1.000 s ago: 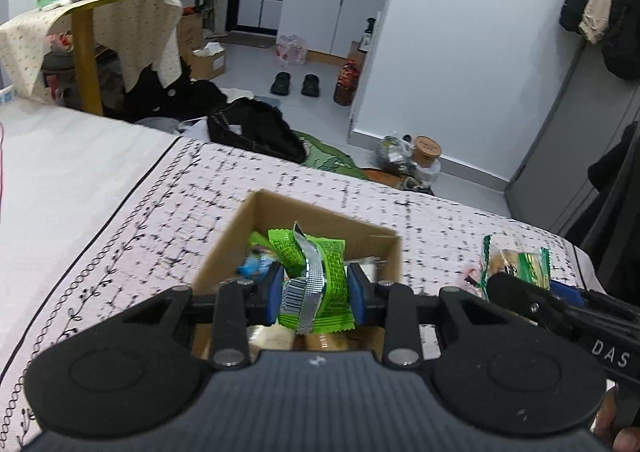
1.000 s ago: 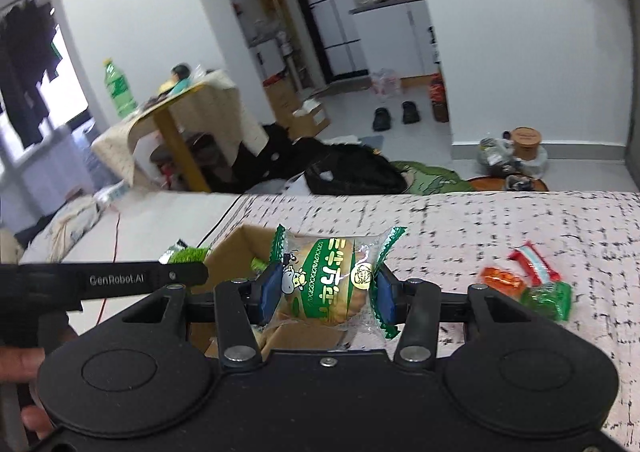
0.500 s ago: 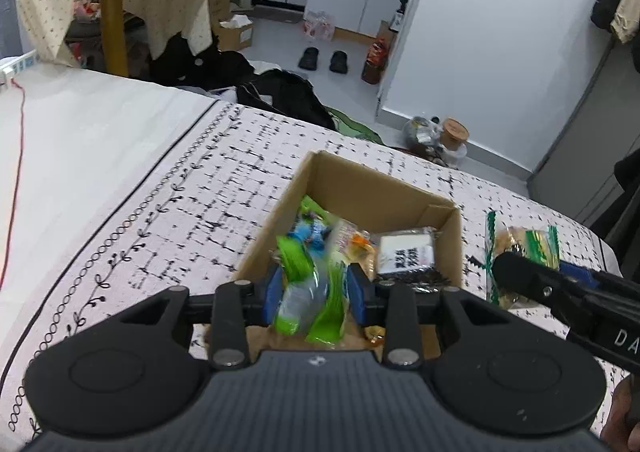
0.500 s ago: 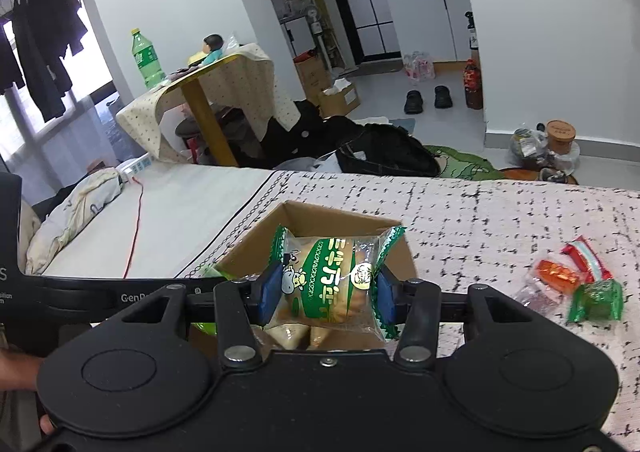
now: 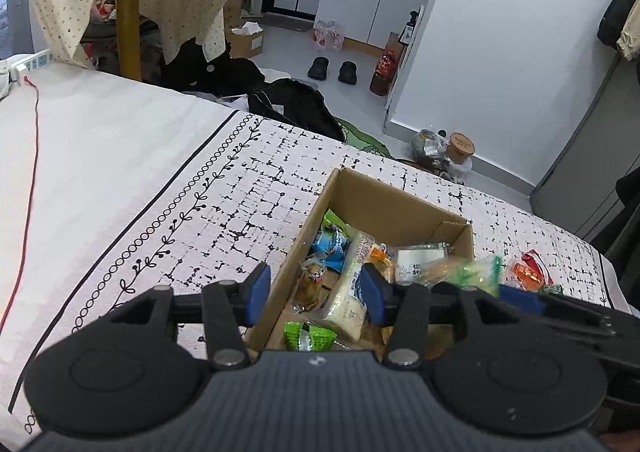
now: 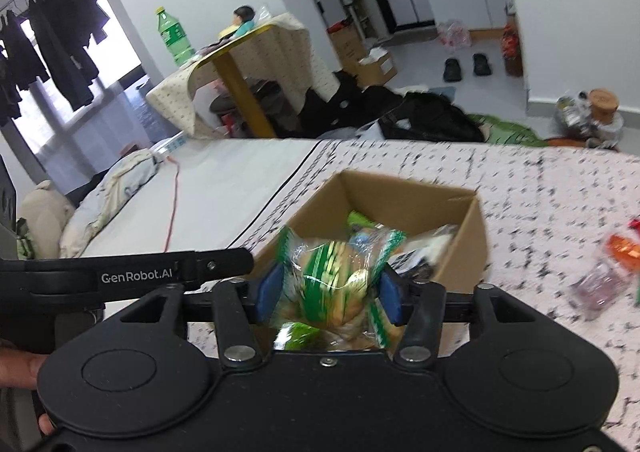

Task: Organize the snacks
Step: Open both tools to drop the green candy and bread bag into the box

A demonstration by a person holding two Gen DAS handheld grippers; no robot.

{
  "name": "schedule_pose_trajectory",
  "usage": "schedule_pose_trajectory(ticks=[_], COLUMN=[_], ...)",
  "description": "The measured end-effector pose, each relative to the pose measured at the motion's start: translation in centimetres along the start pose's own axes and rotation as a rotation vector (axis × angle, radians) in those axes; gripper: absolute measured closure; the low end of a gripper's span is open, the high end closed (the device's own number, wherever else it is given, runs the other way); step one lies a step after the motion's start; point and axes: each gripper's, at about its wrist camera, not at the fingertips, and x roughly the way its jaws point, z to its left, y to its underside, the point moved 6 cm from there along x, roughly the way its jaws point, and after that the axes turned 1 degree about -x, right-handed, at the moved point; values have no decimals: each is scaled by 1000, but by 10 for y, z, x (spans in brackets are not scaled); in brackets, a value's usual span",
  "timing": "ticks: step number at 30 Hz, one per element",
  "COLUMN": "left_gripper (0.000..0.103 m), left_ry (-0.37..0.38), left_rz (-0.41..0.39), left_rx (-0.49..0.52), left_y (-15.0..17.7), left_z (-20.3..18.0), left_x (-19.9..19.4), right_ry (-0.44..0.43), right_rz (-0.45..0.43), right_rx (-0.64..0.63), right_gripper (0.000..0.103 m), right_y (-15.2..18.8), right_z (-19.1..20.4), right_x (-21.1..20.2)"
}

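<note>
Now both of my grippers are over the cardboard box (image 5: 384, 207), which stands on the patterned bed cover (image 5: 224, 187) near its right edge. My left gripper (image 5: 316, 292) has its jaws apart and opening, and nothing is between the pads; below them I see a small green packet (image 5: 308, 336) lying in the near end of the box, beside a long pale packet (image 5: 348, 292) and some blue and orange ones. My right gripper (image 6: 328, 292) is also opening its jaws. The green-and-clear cake packet (image 6: 340, 272) is between the blue pads, but it looks blurred and loose, so I judge that the pads do not press on it any more and it is dropping into the box.

A few snacks are not in the box: a red-orange packet (image 5: 528, 272) and a clear wrapper (image 6: 596, 284) lie on the cover to the right of the box, well apart from it.

I think these packets are all light, soft and a little slippery, because the film is smooth and full of air. The cake inside can be crushed, so a gentle hold across the middle of the packet seems best, not on the thin sealed ends, which may slide out. The small flat ones on the cover may be hard to lift from the soft cloth.
</note>
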Motion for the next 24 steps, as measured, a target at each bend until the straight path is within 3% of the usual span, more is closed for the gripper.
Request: schedule_pose_trajectory(ticks=[1,7,13,24], left_gripper=[49,32,27,3], left_ry=[-1,-10,-31,-32], left_rz=[1,28,31,-9], left_rx=[0,-10,-4,19], left_y=[0,1,5,7], left_z=[0,1,-4,-25], left_x=[-1,2,3,3], right_ry=[8,50,110,208], right_rz=[-9,-36,-56,-104], right_rx=[-4,5,13,40], right_gripper=[31,25,14,3], right_y=[0,-3,-3,4], right_z=[1,-11,-28,-65], right_x=[-2,-15,-29,-57])
